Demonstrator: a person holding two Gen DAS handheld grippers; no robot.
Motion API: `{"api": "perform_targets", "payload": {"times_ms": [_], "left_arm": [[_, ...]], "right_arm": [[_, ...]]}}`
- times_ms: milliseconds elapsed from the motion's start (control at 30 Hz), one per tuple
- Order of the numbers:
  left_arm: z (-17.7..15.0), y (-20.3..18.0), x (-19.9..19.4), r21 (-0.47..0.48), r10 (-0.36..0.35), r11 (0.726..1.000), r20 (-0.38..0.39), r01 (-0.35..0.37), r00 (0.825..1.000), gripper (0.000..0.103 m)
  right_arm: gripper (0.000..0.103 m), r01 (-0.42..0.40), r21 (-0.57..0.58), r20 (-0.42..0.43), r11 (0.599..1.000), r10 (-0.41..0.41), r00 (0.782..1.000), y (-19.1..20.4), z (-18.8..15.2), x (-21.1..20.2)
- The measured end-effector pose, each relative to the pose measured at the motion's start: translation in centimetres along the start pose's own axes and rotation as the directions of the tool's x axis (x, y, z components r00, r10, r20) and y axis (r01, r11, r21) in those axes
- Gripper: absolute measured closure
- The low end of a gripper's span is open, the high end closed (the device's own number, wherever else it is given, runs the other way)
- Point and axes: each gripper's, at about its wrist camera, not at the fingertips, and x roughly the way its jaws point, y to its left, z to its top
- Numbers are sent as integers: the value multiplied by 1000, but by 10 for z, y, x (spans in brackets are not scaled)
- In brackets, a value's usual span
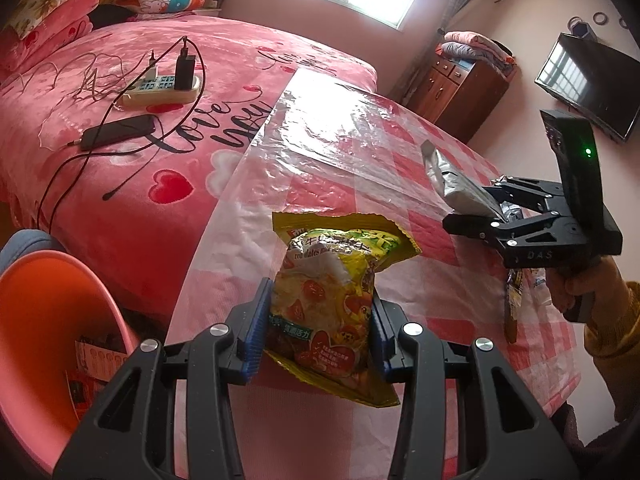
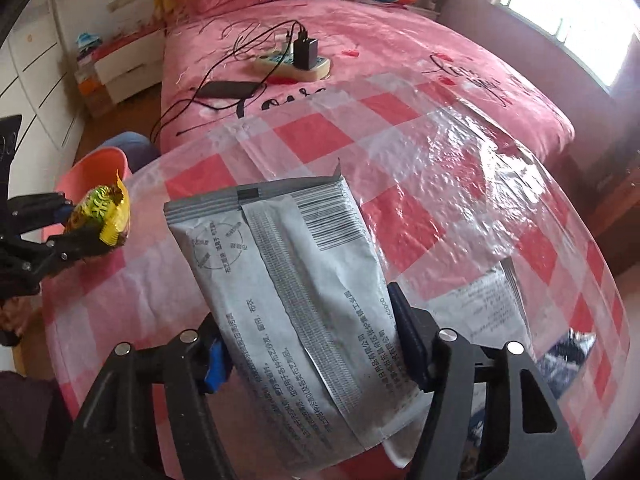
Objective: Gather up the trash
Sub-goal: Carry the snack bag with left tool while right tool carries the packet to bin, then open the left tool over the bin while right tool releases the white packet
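My left gripper point(image 1: 320, 320) is shut on a crumpled yellow snack bag point(image 1: 332, 276), held upright above the near end of the checked table point(image 1: 344, 152). The right wrist view shows this gripper point(image 2: 76, 236) and the yellow bag point(image 2: 104, 216) at the left, near the orange bin point(image 2: 96, 164). My right gripper point(image 2: 310, 348) is shut on a grey printed pouch point(image 2: 288, 272), which stands up between its pads. From the left wrist view the right gripper point(image 1: 492, 216) sits at the table's right side with the pouch point(image 1: 452, 176) sticking up from it.
The orange bin point(image 1: 40, 320) stands left of the table and holds some packaging. More wrappers lie on the table: a white one point(image 2: 492, 300), a dark one point(image 2: 568, 352). The pink bed point(image 1: 160, 100) carries a power strip point(image 1: 160, 88) and a phone point(image 1: 118, 132).
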Motion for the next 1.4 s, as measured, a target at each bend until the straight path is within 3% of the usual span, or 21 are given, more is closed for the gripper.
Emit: {"api": "perform_targets", "payload": {"times_ms": [267,500,667,900,1133,1233,1300,1333,1400], "left_arm": [[-5,6,-13,-13,-3,1000,23,3,1000,58],[-9,25,-39,-38,22,999,70,-20,997,58],[-20,54,-61,-89,78,994,89,-70,993,58],[-47,114,-80,-201,184,966,78,-165,980,58],[-72,170,-75,-319,256,918,29,-234,966,58],[-82,187,-73,-362,284,894,7,-263,959,48],[-86,195,-76,-382,307,880,5,-282,952,31],[-88,198,-77,-391,323,872,4,-296,946,30],[-91,205,-82,-401,343,861,2,-314,939,26]], "right_arm": [[37,4,62,32,998,-6,999,18,-2,-18],[37,-61,103,80,993,53,995,46,17,-36],[37,-123,82,112,989,113,987,81,39,-42],[37,-265,27,135,964,259,956,150,77,-33],[36,-383,-15,94,923,383,919,219,109,2],[35,-423,-7,78,906,422,903,242,118,19],[33,-447,5,74,894,446,892,257,122,31],[31,-460,14,66,888,458,886,262,122,36],[19,-485,48,52,873,482,874,266,123,47]]}}
